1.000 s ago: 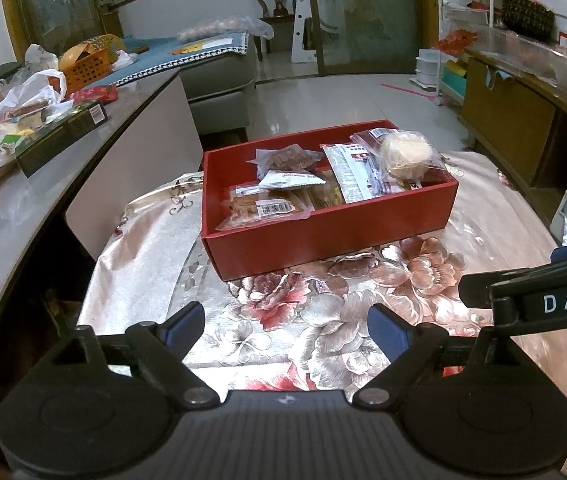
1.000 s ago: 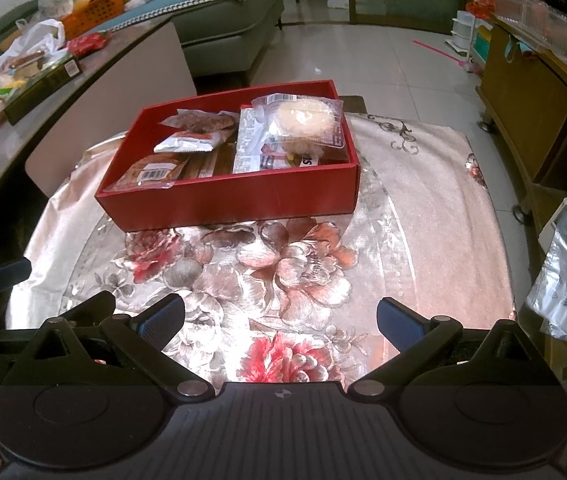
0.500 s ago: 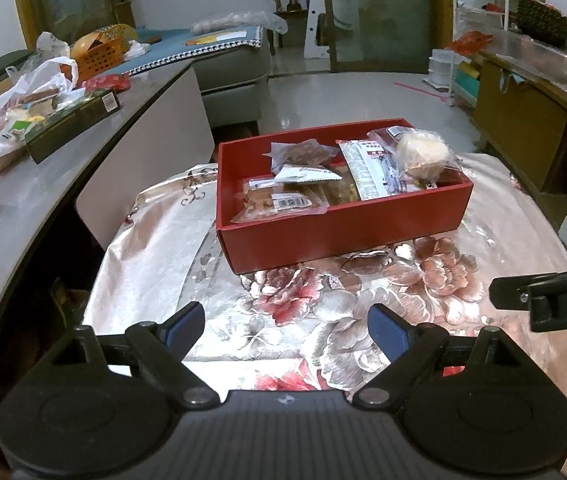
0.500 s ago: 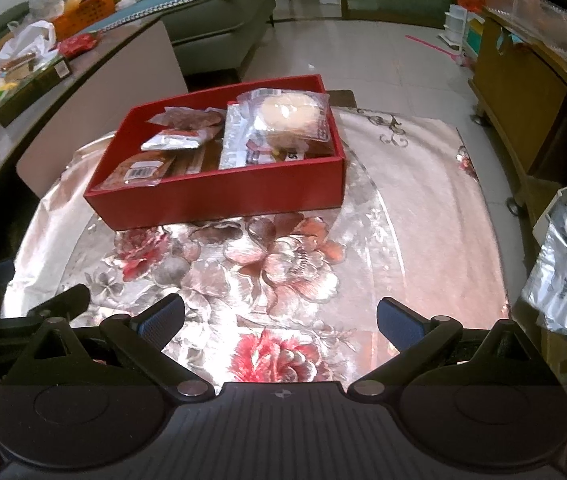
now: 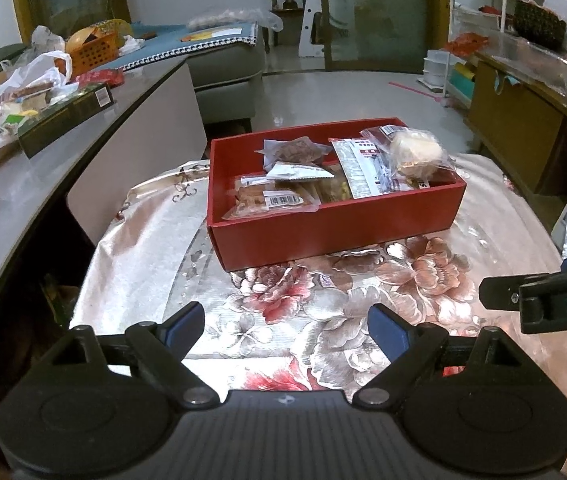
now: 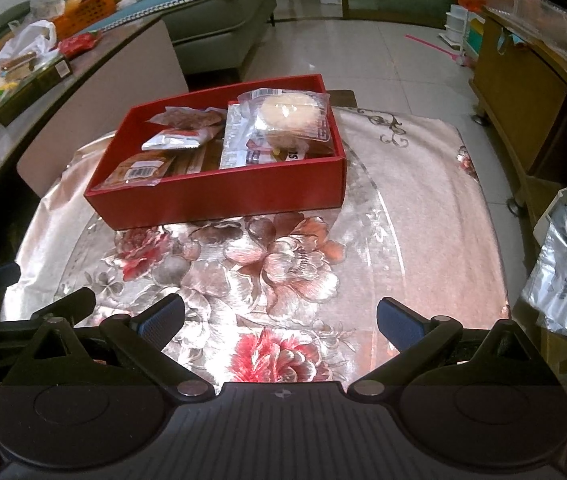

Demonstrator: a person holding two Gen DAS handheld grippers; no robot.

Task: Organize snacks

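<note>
While both sets of jaws stand spread and empty, the red box sits apart, untouched

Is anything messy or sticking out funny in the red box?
A little. The round cake in a clear bag sits piled on other packets at the right end of the red box, poking above the rim. The packets overlap loosely, not in rows. Nothing is spilled or torn.

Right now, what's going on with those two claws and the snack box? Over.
Left gripper open, empty. Right gripper open, empty. Snack packets in red box on floral tablecloth. Nothing between grippers and box.
</note>
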